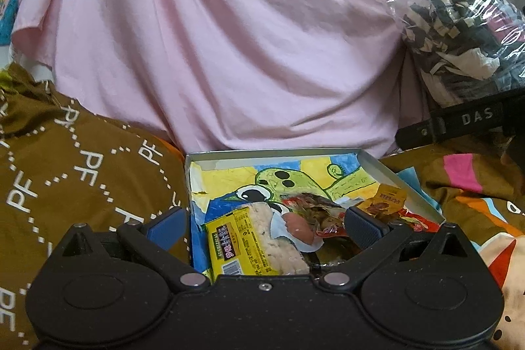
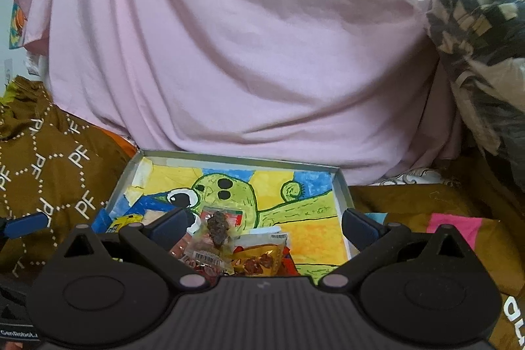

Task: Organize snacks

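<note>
both tongs hang low over the shallow grey cardboard tray (image 1: 387, 168) w/ cartoon drawing, jaws spread wide, gripping nothing: left gripper (image 1: 262, 223), right gripper (image 2: 262, 227). yellow rice-cracker packet (image 1: 252, 243) lies betw left tips at tray's near edge; clear dried-fruit packet (image 2: 215, 235) betw right tips.

Left gripper (image 1: 264, 227): black speckled body, round silver pivot pins, centre screw, blue ribbed fingers (image 1: 362, 227). Right gripper (image 2: 264, 227): black ribbed body, dark blue fingers (image 2: 359, 227).
</note>
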